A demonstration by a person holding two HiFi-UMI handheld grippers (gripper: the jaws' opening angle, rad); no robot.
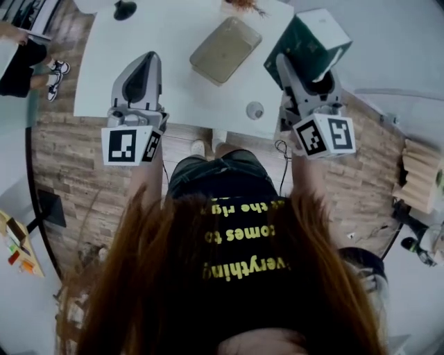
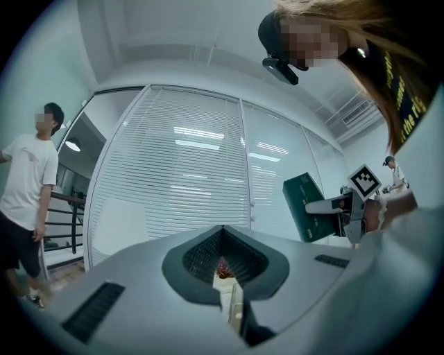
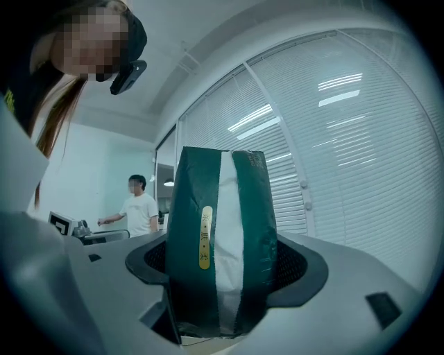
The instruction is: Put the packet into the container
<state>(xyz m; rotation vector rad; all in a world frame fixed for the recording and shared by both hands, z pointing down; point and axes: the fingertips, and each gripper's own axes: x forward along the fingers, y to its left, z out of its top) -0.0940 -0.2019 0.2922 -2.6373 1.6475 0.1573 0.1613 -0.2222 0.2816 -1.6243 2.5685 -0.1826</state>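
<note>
A dark green packet with a white stripe is gripped upright between the jaws of my right gripper, over the right end of the white table. In the right gripper view the packet fills the gap of that gripper. A translucent olive rectangular container lies on the table, left of the packet. My left gripper hovers over the table's near left part, jaws together and holding nothing. From the left gripper view the packet shows off to the right.
A small round grey object sits near the table's front edge. A black object stands at the far edge. A person in a white shirt stands off to the left. Window blinds close off the far side.
</note>
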